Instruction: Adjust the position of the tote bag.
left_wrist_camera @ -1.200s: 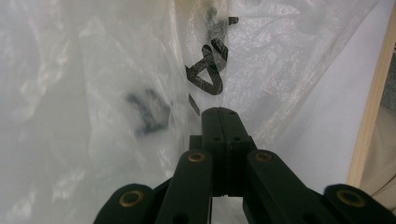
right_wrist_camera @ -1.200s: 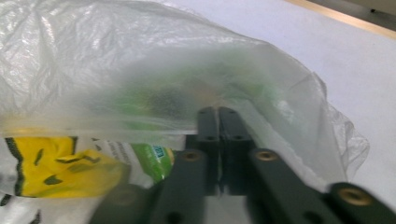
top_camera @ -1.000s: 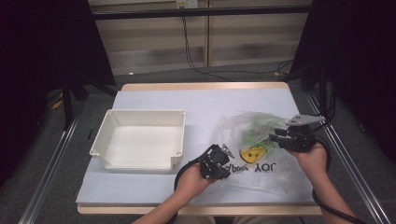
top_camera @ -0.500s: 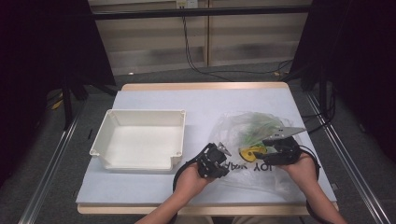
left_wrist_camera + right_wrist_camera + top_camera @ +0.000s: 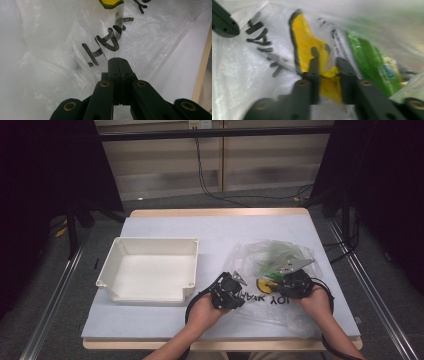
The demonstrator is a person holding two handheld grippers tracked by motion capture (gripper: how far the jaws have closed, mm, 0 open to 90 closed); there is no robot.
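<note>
Two grippers work one clear plastic bag (image 5: pixel 272 285) at the near edge of the worktop (image 5: pixel 215 227). Left gripper (image 5: pixel 231 291) is clenched on the bag's film by its black lettering. Right gripper (image 5: pixel 292 281) has just been closing, its jaws a little apart around the yellow print (image 5: pixel 312 50), a fold of film between them; whether it pinches yet is unclear. Green packets (image 5: pixel 372 60) lie inside the bag. Farther left, the white bin (image 5: pixel 150 270) holds nothing, so the transfer seems barely begun.
</note>
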